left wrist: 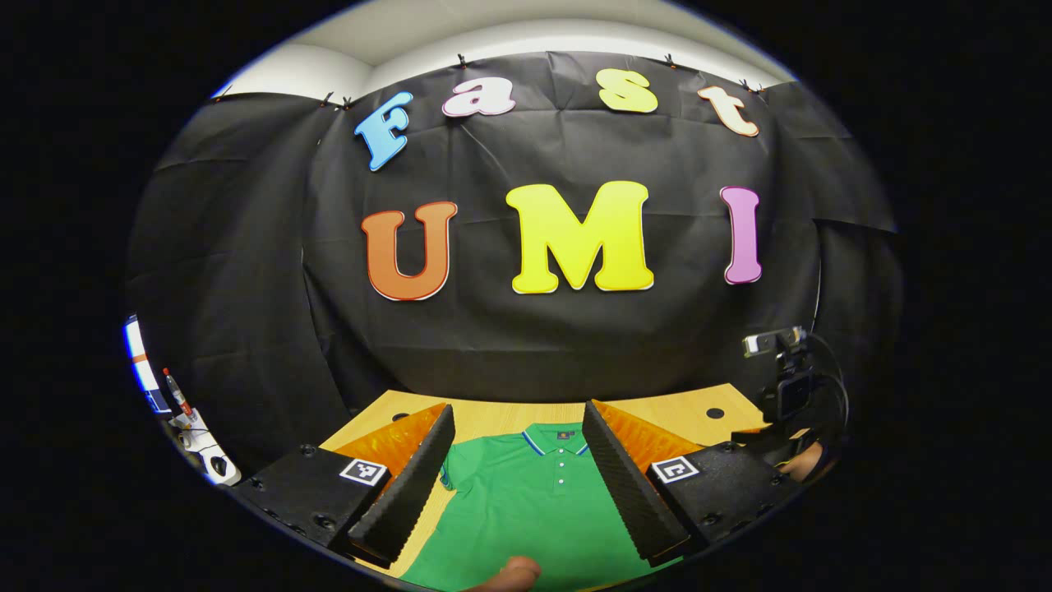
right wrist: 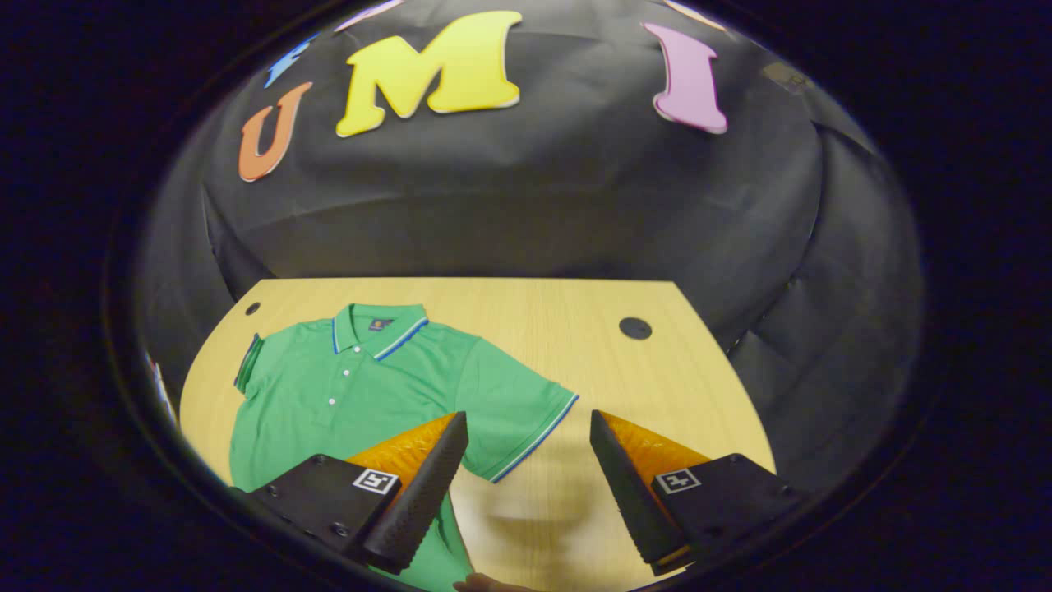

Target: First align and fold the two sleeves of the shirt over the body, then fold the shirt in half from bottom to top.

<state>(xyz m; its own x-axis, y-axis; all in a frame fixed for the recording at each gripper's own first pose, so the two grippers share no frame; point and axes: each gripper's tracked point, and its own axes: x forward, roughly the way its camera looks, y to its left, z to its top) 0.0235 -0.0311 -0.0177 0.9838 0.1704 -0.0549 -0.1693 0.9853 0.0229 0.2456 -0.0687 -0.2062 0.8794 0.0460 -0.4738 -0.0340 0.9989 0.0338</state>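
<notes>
Wooden table (right wrist: 575, 312) carries the green shirt (right wrist: 345, 386) flat, collar far, hem near. My left gripper (left wrist: 516, 469) and right gripper (right wrist: 526, 473) hover spread, holding nothing.

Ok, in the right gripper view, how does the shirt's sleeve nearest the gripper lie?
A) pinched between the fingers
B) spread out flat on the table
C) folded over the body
B: the sleeve lies spread on the table, and the open right gripper touches nothing.
</notes>
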